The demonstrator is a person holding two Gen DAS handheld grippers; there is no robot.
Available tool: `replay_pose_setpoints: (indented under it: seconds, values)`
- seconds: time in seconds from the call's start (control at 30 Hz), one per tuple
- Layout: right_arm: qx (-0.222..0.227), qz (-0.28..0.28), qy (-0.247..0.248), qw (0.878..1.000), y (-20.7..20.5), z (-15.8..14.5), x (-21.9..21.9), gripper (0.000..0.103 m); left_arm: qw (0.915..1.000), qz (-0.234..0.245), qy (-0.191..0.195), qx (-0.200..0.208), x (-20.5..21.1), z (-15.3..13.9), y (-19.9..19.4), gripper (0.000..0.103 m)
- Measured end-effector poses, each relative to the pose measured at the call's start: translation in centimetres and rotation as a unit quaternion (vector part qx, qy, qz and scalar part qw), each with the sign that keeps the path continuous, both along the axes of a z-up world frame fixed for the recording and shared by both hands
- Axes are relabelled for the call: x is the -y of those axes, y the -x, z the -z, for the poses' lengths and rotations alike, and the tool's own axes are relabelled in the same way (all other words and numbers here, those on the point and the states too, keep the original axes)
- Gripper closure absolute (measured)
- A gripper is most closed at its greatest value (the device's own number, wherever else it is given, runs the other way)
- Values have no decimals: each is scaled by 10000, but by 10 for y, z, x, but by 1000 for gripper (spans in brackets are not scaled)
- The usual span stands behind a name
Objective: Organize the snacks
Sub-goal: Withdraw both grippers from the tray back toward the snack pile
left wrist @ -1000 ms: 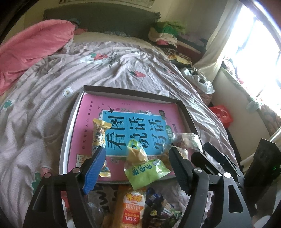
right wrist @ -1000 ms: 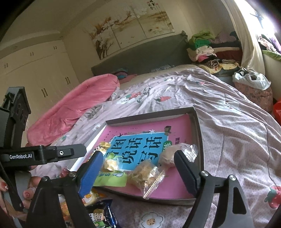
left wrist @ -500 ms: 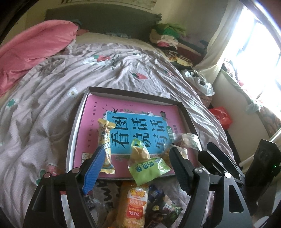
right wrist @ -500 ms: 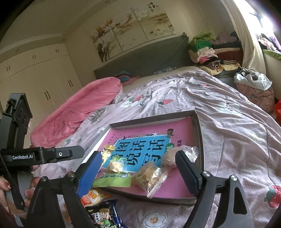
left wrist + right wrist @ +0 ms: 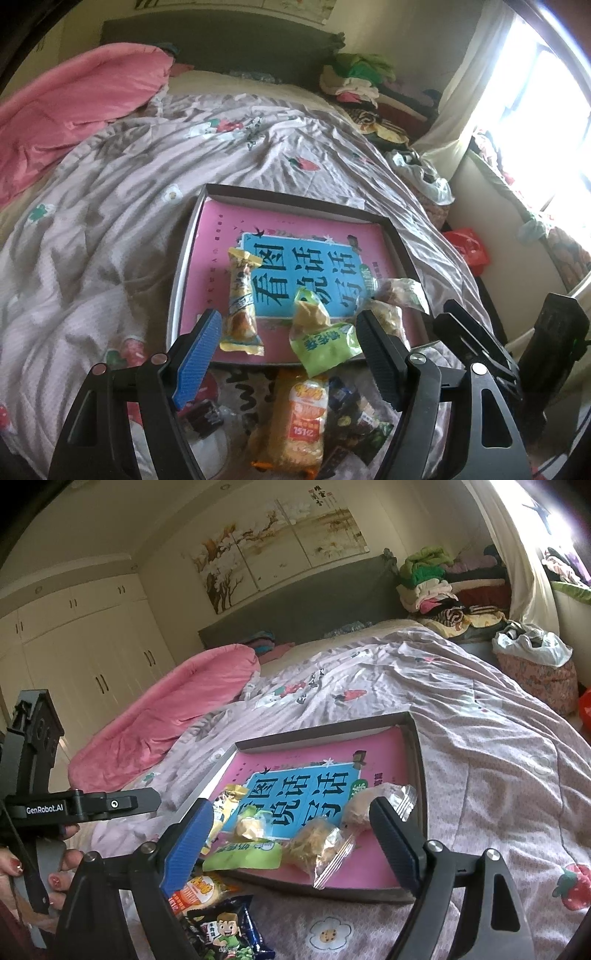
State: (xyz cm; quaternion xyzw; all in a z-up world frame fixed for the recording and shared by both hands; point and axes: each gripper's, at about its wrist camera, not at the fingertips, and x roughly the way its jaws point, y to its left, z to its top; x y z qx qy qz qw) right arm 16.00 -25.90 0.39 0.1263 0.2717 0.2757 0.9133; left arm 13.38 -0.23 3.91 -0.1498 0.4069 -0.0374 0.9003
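In the left wrist view, the left gripper (image 5: 288, 347) hangs over the near edge of a shallow tray (image 5: 295, 195) that lies on a bed covered by a flowered quilt (image 5: 110, 206). Its jaws stand wide apart with nothing pressed between the pads. Inside the tray lies a pink book (image 5: 218, 236) with a blue title panel. On the book rest a long yellow snack bar (image 5: 242, 302), a green packet (image 5: 321, 343) whose near end laps over the tray's front rim, and two clear bags at the right. On the quilt just in front of the tray lie an orange packet (image 5: 301, 417) and some dark packets (image 5: 354, 417). Part of the right gripper shows at the far right.

In the right wrist view, the right gripper (image 5: 291, 834) also has its jaws spread, empty, above the tray's near corner. Seen between the fingers, a clear bag of golden snacks (image 5: 321, 843) and a second clear bag (image 5: 369, 808) lie on the book, beside the green packet (image 5: 243, 854). A cartoon packet (image 5: 221, 926) lies on the quilt below. At the left, a hand (image 5: 55, 864) with red nails holds the left gripper's handle.
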Motion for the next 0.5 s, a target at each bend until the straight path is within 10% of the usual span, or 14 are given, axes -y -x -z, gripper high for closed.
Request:
replay_pose_setpoints:
  seconds: [0.5]
  values:
    - [-113,-66,117,9998,14,-1,-1,16,9998,64,-82,-151,-5,7,11,27]
